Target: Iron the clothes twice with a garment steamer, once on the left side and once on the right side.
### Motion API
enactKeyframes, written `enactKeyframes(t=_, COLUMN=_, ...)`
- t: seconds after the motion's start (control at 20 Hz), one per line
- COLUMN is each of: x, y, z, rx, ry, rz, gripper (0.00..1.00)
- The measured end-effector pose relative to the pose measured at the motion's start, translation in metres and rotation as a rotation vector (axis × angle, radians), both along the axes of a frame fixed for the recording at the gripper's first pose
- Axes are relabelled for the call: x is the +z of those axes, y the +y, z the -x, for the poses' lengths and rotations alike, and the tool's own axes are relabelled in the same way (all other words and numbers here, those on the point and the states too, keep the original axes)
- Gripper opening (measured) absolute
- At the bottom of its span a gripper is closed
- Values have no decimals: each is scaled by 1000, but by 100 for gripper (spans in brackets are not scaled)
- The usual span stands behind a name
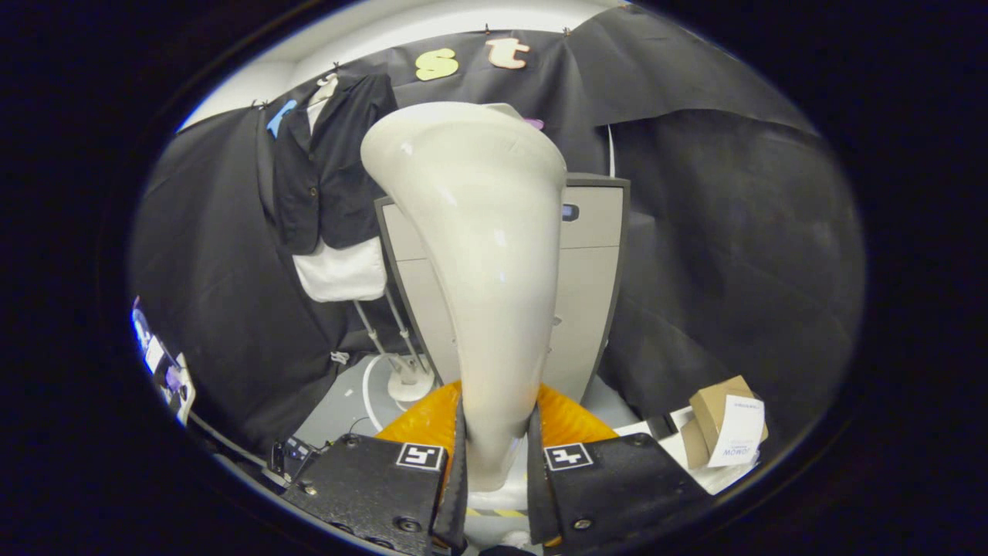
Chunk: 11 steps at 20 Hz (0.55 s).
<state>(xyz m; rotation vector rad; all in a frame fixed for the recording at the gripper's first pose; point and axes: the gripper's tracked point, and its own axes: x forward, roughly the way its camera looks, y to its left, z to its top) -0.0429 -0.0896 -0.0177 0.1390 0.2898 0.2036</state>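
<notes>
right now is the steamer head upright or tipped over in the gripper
Upright: the steamer head rises with its neck pinched between both fingers of the gripper.

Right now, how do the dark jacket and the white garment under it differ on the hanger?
The dark jacket hangs outermost, open at the front; the white garment sits beneath it, its hem showing below the jacket's. The jacket has visible buttons; the white hem looks plain. Both hang beyond the steamer head, which the hand-held gripper grips.

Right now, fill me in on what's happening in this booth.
The hand-held tongs are shut on the handle of a white garment steamer, holding it upright. A dark jacket over a white shirt hangs on a stand beyond it, off to one side and apart from the steamer.
</notes>
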Motion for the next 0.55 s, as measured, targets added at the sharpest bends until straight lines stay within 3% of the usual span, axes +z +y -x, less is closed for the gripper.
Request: enactKeyframes(t=0.55, x=0, y=-10, z=-1, rx=42, ry=-8, rz=14, gripper=34)
